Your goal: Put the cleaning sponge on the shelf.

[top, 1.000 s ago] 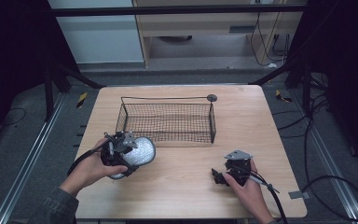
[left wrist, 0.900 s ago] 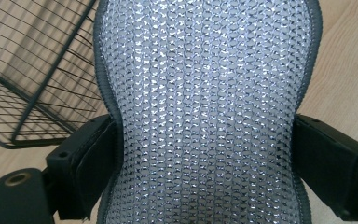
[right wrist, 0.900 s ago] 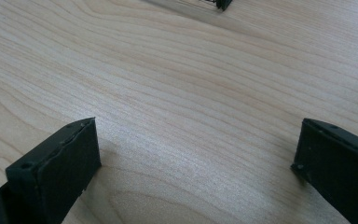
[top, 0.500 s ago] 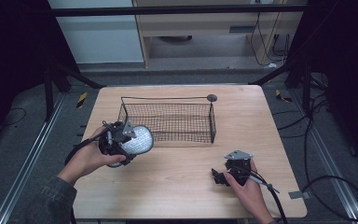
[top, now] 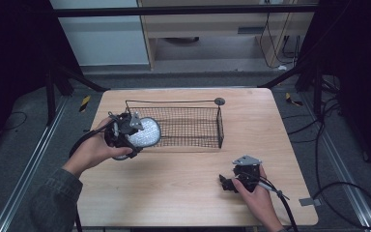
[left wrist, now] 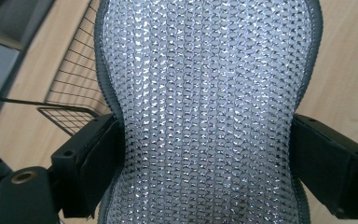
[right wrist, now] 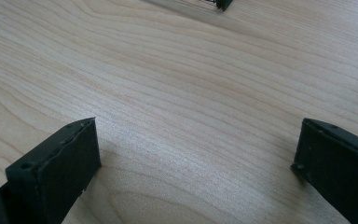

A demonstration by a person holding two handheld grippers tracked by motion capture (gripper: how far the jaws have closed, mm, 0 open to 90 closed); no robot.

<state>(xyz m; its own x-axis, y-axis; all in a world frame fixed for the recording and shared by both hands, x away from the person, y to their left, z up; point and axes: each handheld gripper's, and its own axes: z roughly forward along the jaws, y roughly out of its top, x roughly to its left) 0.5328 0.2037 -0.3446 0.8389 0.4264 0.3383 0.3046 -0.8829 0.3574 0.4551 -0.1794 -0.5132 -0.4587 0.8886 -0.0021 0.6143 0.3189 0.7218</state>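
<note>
High view: table (top: 183,193) evenly lit from above, surroundings nearly black; picture soft, slightly grainy. Left gripper view: silver mesh pad (left wrist: 205,107) sharp, glinting with small highlights. Right gripper view: wood grain crisp, jaws cast faint shadows, far edge blurred.

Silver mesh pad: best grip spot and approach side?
Grip the silver mesh pad at its narrowed waist, across its width, jaws coming from both side edges. It is soft and pinches in there; the left gripper is shut on it this way, beside the wire basket.
</note>
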